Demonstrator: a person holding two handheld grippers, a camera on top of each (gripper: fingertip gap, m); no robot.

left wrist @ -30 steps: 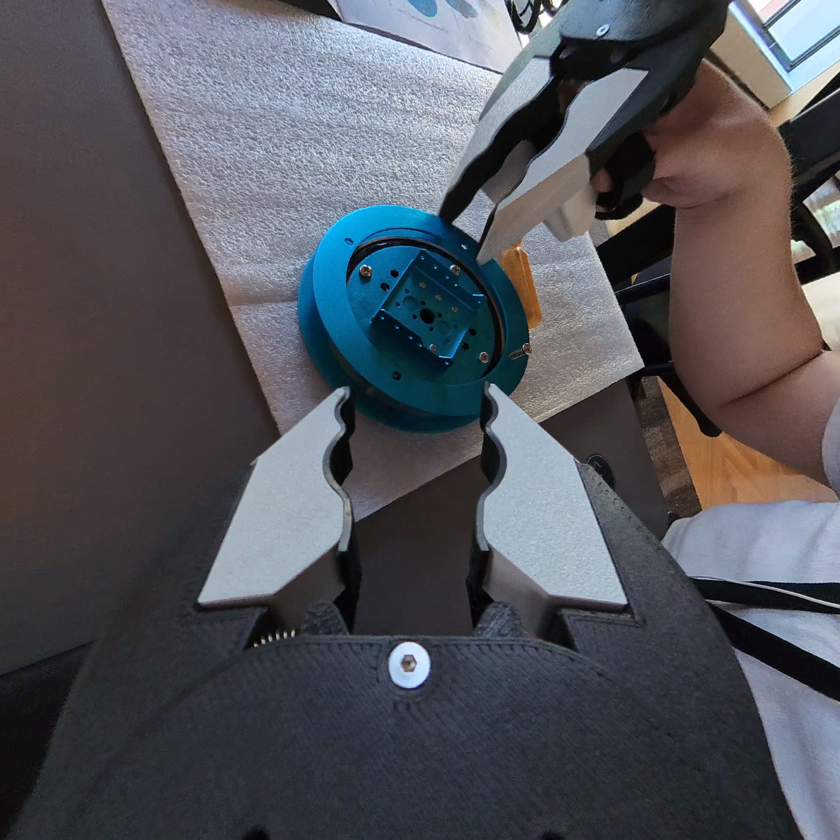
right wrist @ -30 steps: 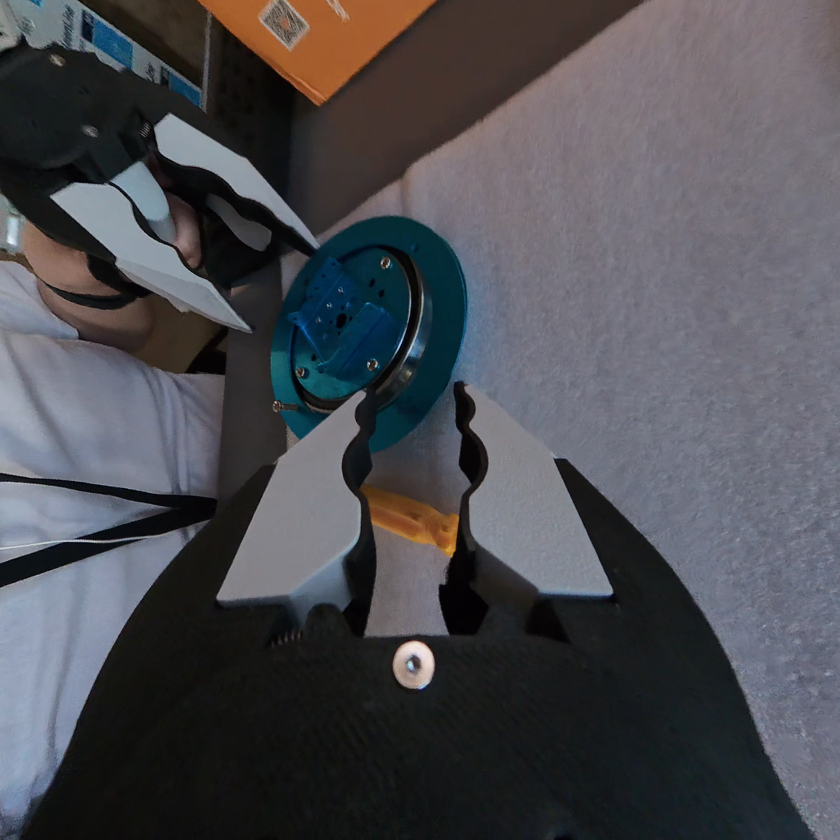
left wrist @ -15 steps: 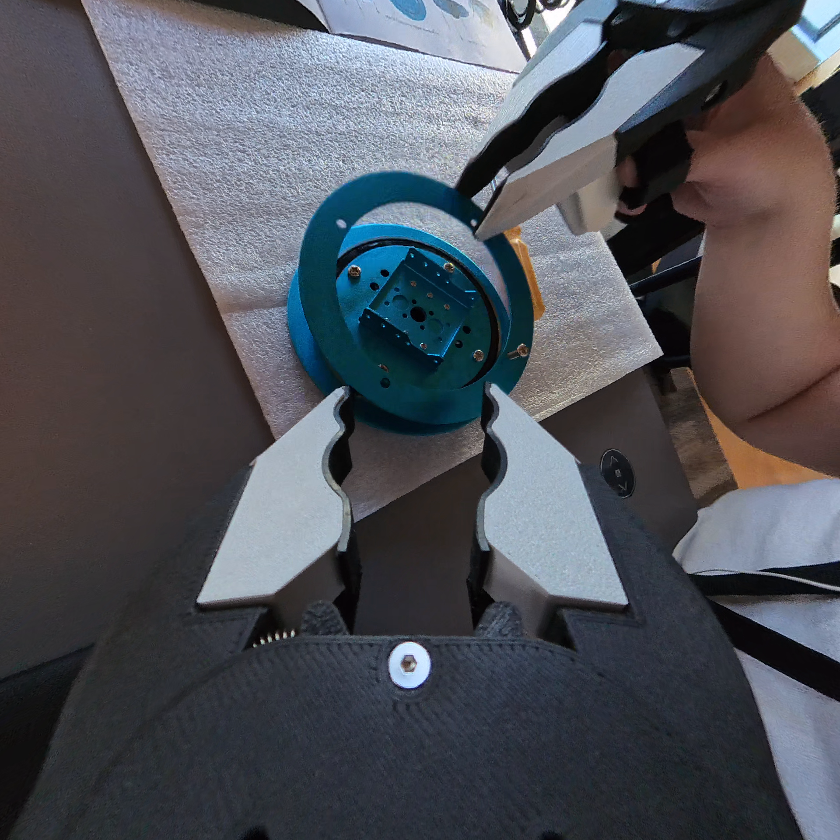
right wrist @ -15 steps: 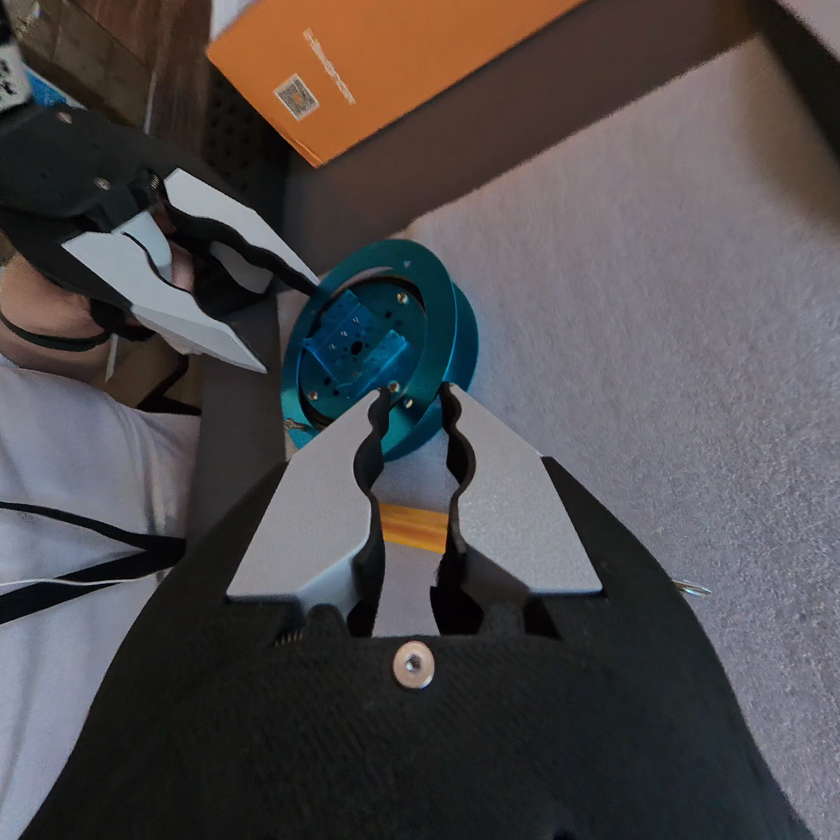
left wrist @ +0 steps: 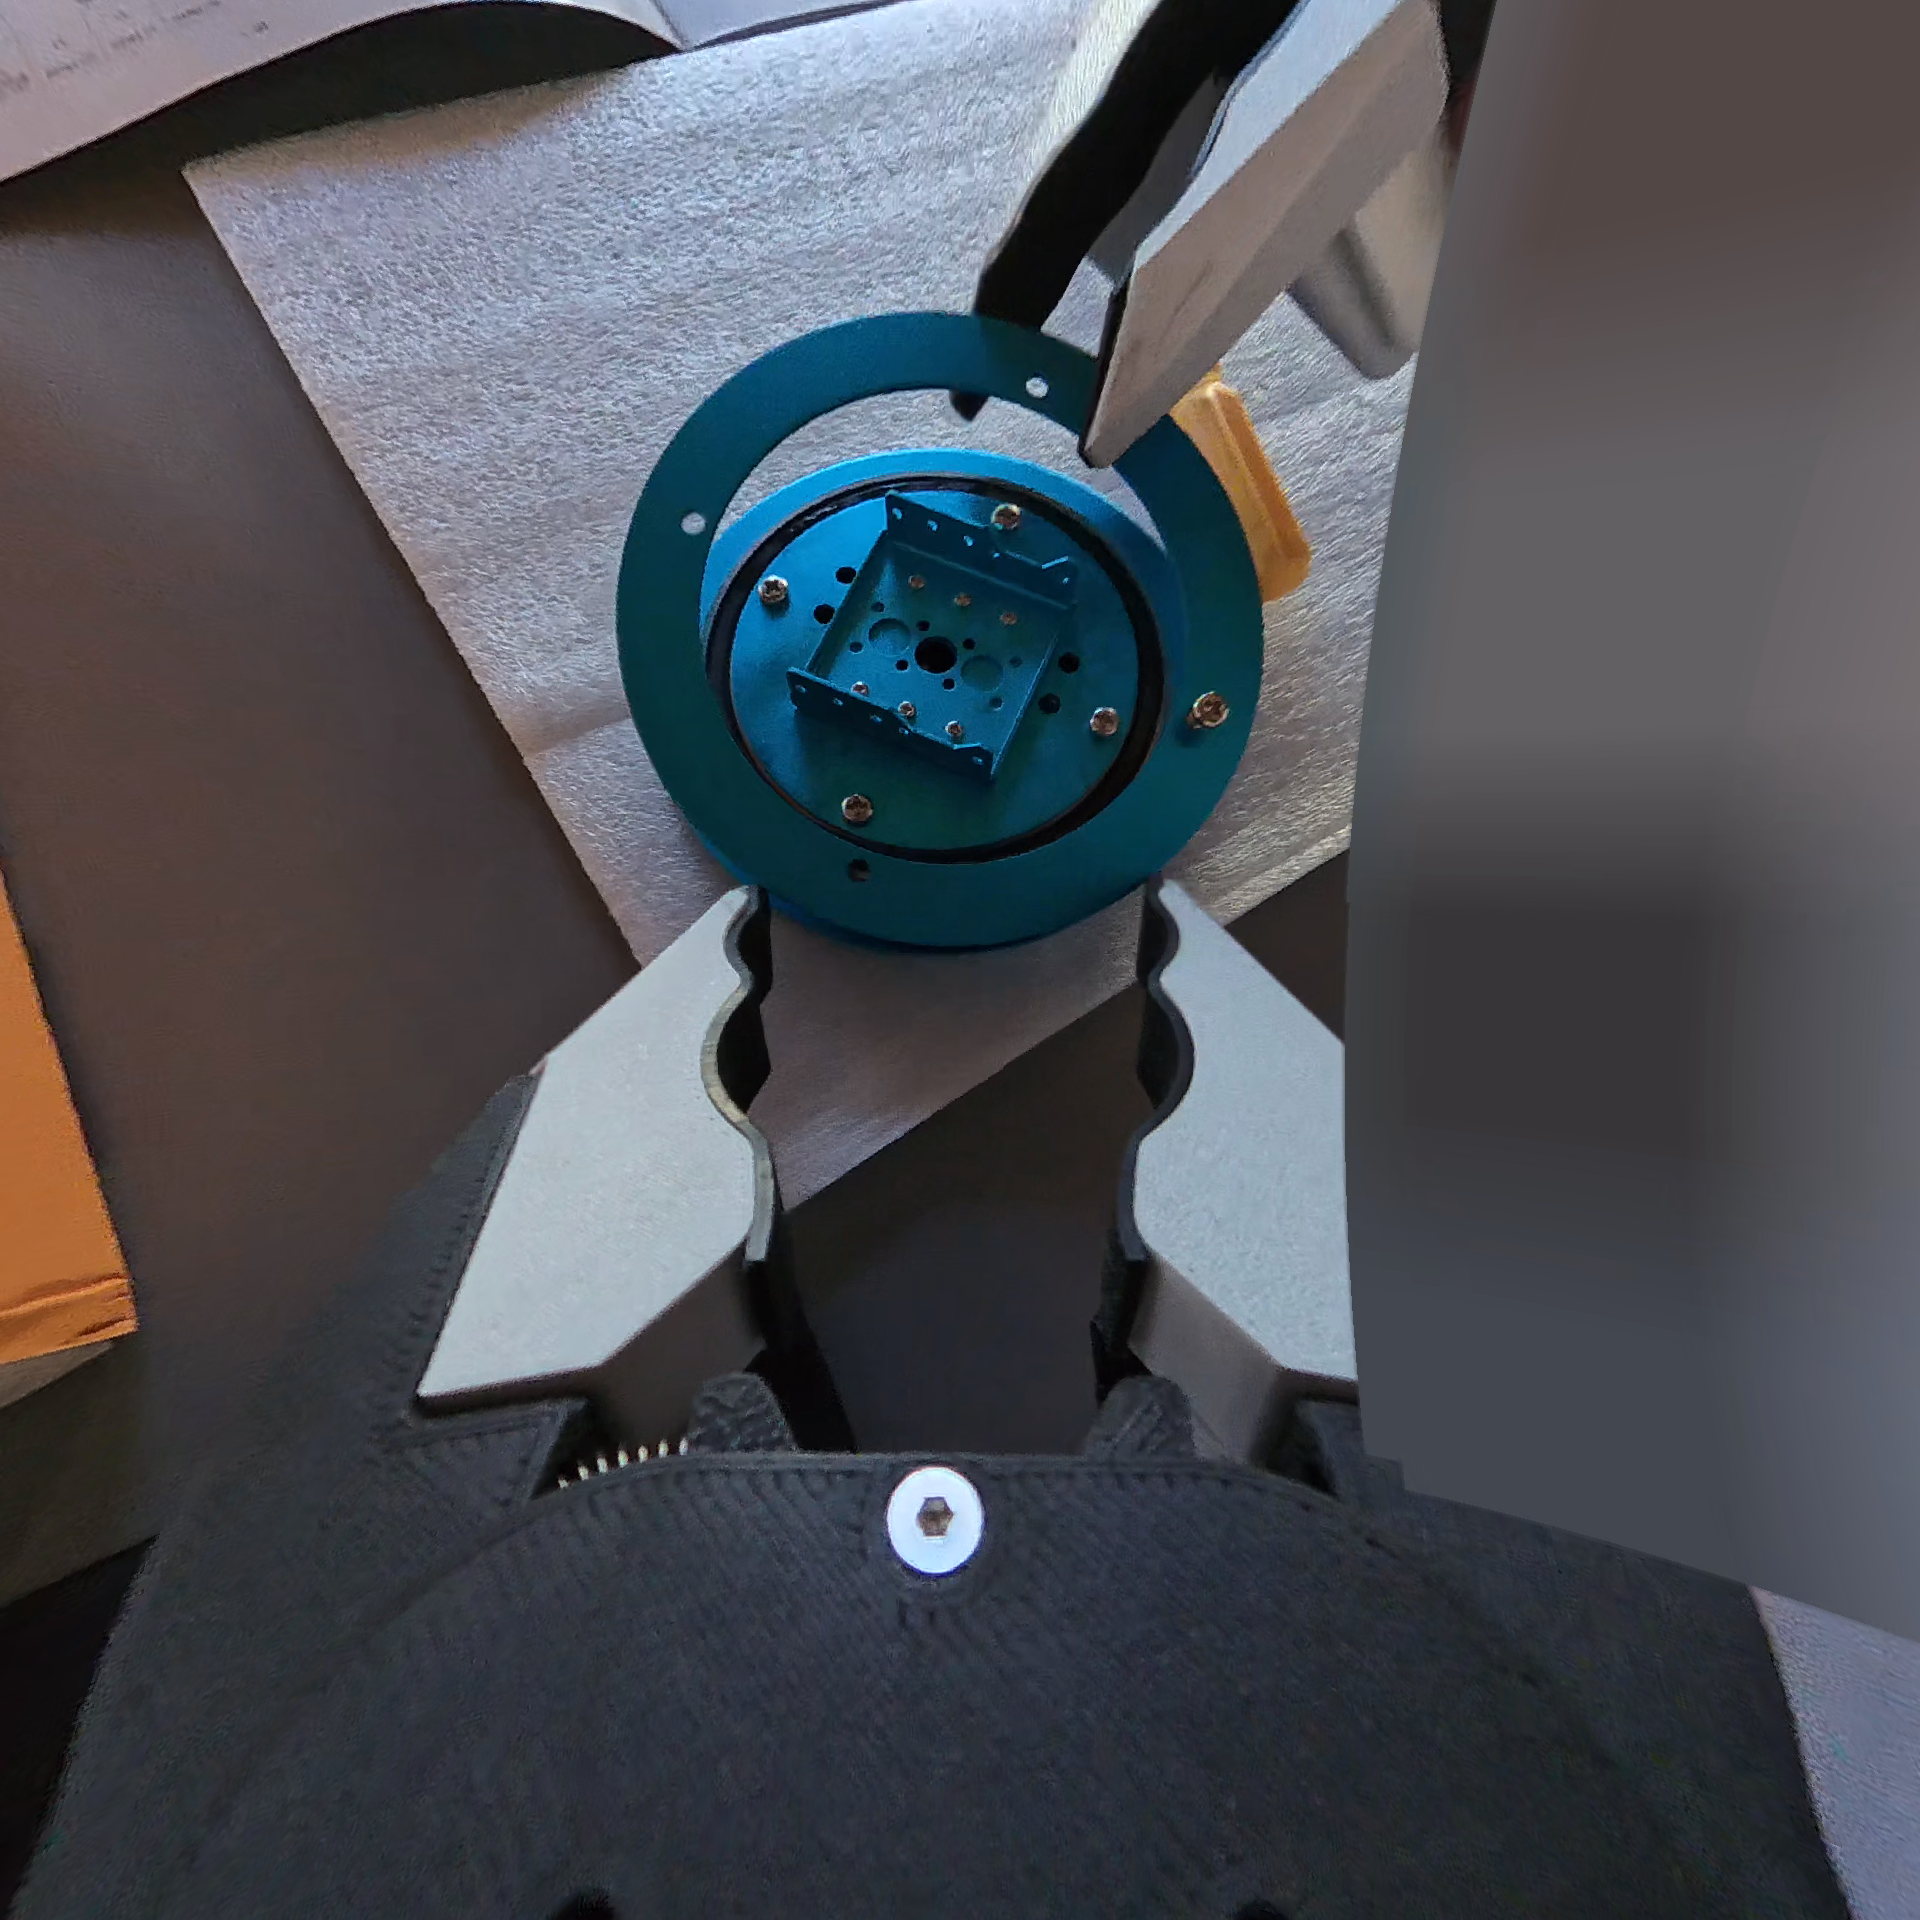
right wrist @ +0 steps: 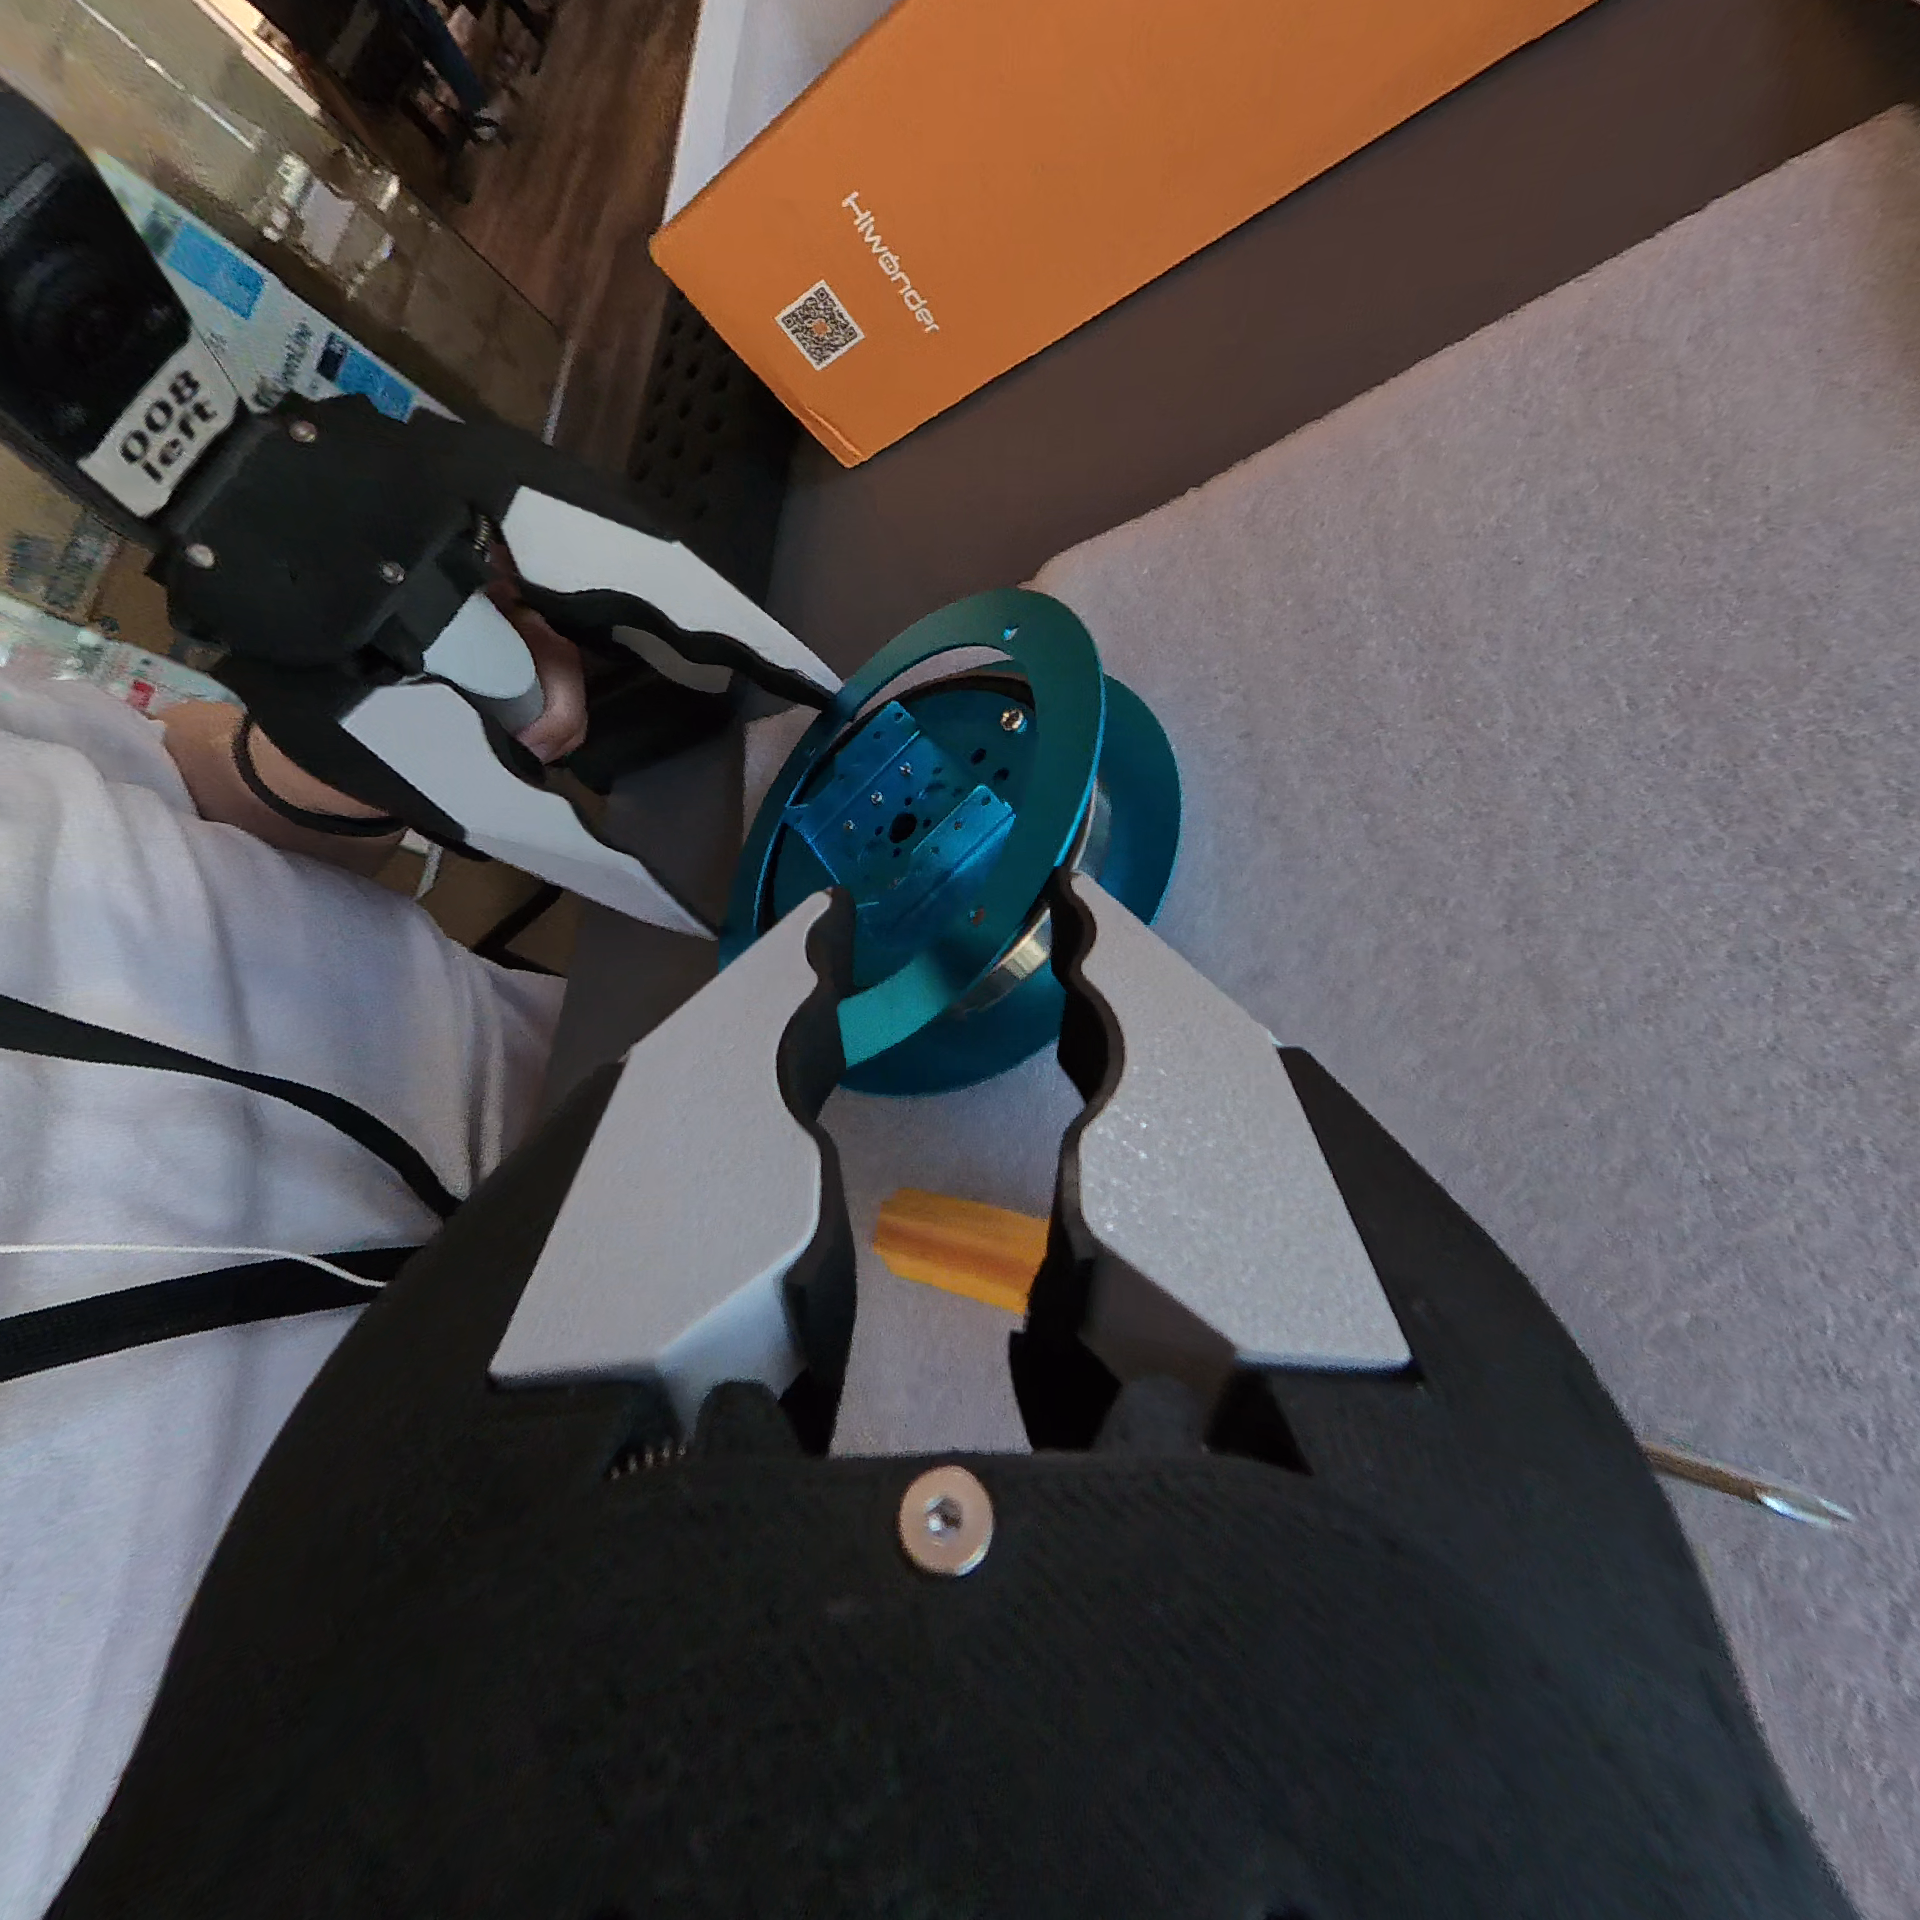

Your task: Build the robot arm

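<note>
Dark grey tabletop (left wrist: 260, 644) carries a white foam sheet (left wrist: 499, 291); a flat orange cardboard box (right wrist: 1091, 177) lies at the sheet's 12 o'clock.

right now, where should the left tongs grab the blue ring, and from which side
Probably the bare band on the left side of the blue ring. It is a thin flat plate, tilted, with its far edge raised at the right tongs. There it stands clear of the base, so the open left tongs could come in edge-on and pinch it face to face.
</note>
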